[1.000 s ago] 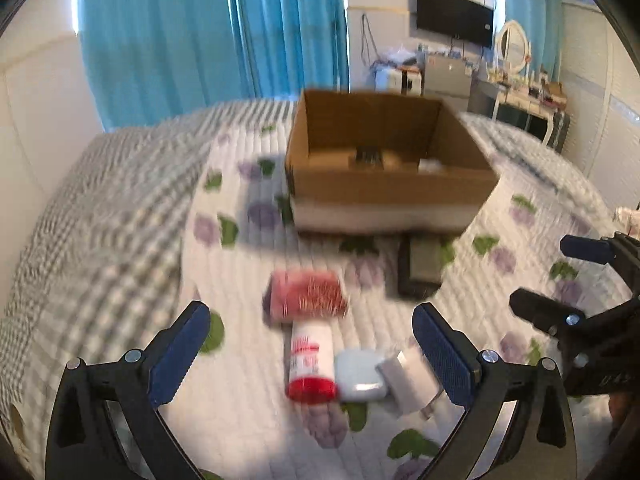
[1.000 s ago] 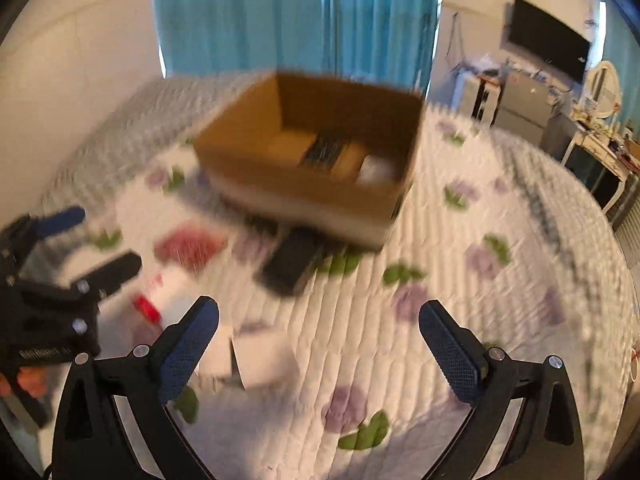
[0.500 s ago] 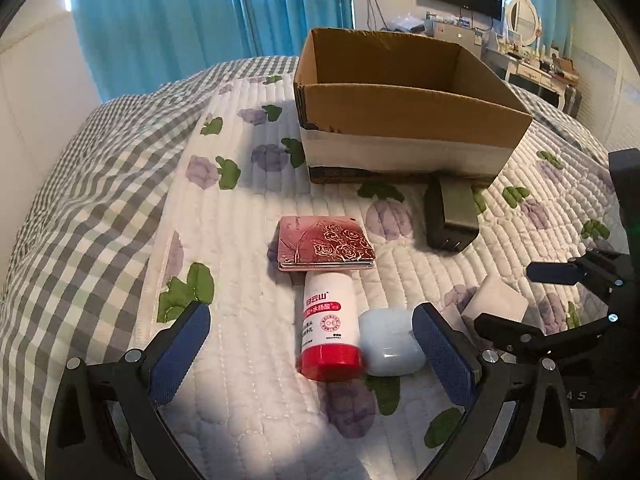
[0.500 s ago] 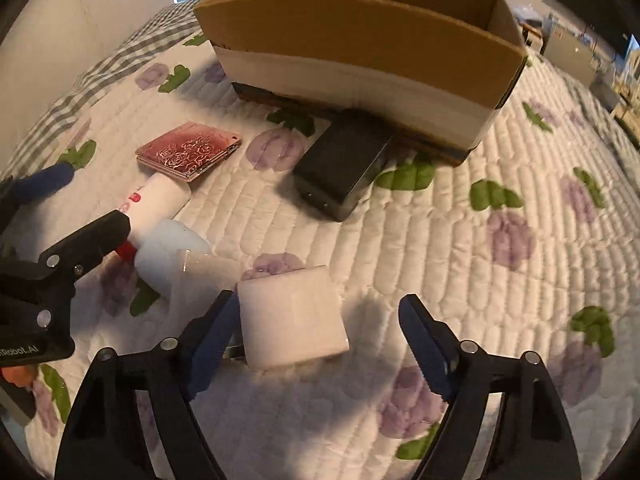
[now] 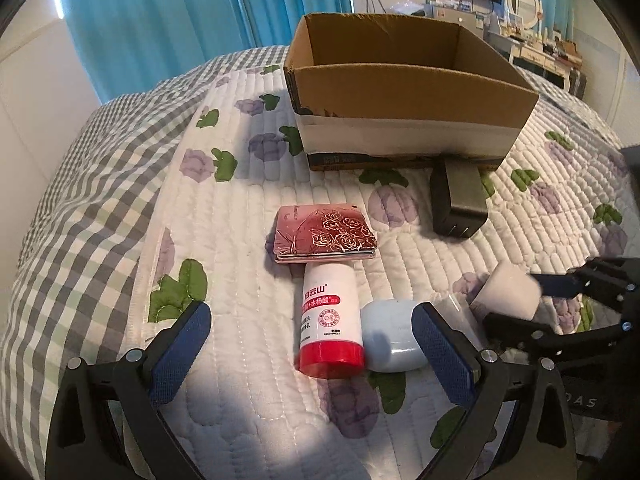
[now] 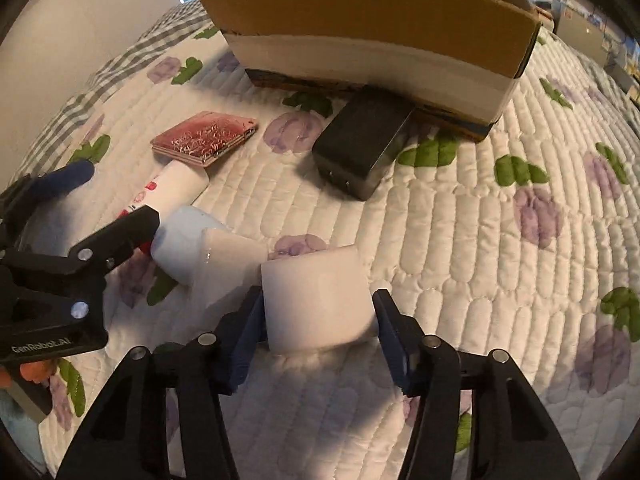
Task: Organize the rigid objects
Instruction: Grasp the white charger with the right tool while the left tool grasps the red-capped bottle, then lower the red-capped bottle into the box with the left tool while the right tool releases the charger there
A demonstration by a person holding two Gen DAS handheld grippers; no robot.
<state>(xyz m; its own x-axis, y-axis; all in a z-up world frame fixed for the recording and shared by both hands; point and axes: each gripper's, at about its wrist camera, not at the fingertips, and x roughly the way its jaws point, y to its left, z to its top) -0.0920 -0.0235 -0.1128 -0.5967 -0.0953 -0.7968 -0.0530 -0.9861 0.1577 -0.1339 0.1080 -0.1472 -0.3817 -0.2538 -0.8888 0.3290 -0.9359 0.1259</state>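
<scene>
- Cardboard box [image 5: 404, 92] sits at the far side of the quilt [image 5: 240, 208]; from my two cameras its rim hides the floor, so I cannot tell what it holds.
- Black charger [image 6: 362, 142] lies with its far end touching the box's front wall.
- My right gripper [image 6: 318, 322] has narrowed around the white block [image 6: 316, 300]; both pads sit at its sides, the block resting on the quilt.
- My left gripper [image 5: 310, 348] is spread wide over the red-capped bottle [image 5: 330, 320], gripping nothing.
- Pale blue case [image 5: 392, 336] touches the bottle's side; the rose-patterned compact [image 5: 324, 236] lies at the bottle's base end.
</scene>
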